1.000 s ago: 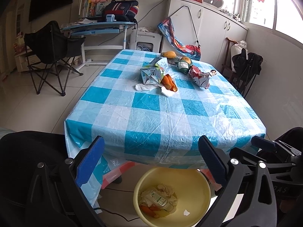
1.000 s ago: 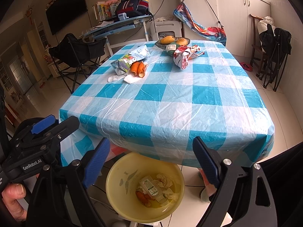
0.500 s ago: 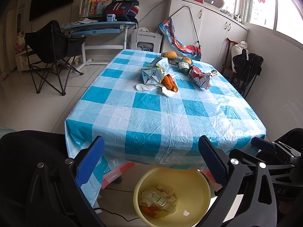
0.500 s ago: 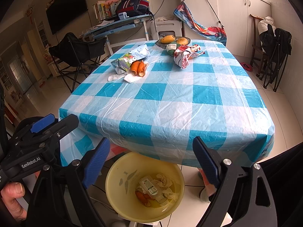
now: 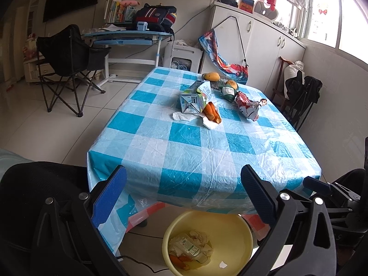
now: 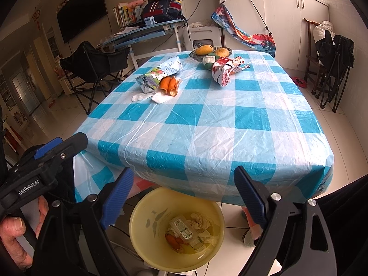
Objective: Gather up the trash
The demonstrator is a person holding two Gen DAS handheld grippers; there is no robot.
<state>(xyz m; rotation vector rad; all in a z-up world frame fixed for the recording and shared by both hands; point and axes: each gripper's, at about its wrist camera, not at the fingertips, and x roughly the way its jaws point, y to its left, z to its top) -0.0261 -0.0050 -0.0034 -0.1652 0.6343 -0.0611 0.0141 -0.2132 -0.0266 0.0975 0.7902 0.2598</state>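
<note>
A yellow bin (image 5: 234, 227) (image 6: 142, 216) stands on the floor below the table's near edge, holding a plastic bottle (image 6: 181, 227), crumpled tissue and orange peel. On the blue checked tablecloth (image 5: 195, 147) (image 6: 207, 119) lie a carton wrapper (image 5: 195, 99) (image 6: 158, 73), orange peel (image 5: 212, 112) (image 6: 169, 85), white tissue (image 5: 184, 115) (image 6: 147, 96) and a red snack bag (image 5: 248, 108) (image 6: 226, 70). My left gripper (image 5: 184, 193) and right gripper (image 6: 184, 195) are both open and empty, held above the bin, short of the table.
A fruit bowl with mangoes (image 6: 210, 51) and a green jar (image 5: 228, 92) sit at the table's far end. A black folding chair (image 5: 69, 64) stands left, another chair (image 6: 333, 57) right. A desk (image 5: 128, 36) and white cabinets (image 6: 276, 11) line the back.
Both grippers have shifted very slightly; the view is almost unchanged. Nothing on the table or in the bin has moved.
</note>
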